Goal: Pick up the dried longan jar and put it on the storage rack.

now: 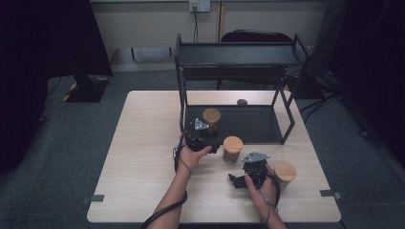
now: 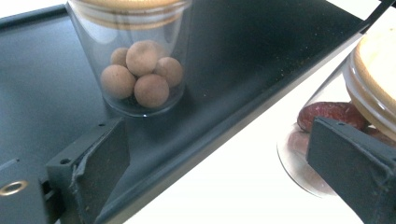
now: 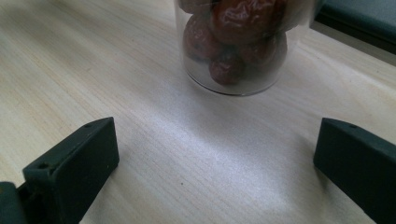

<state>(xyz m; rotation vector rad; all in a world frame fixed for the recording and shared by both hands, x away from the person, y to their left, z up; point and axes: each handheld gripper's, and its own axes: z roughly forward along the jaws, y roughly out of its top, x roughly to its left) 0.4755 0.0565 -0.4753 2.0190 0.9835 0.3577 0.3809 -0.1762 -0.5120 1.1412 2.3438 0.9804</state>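
A glass jar of brown balls with a wooden lid stands on the black rack's bottom shelf. My left gripper is just in front of it at the shelf's front edge, open, with nothing between the jaws. A jar of red dates stands on the table before the rack; it also sits close ahead of my right gripper as the date jar. That right gripper is open and low over the table. A third lidded jar stands to its right.
The two-level black rack takes up the table's far half. A small dark object lies on the table behind it. A dark chair stands beyond the table. Bare wood spreads to the left.
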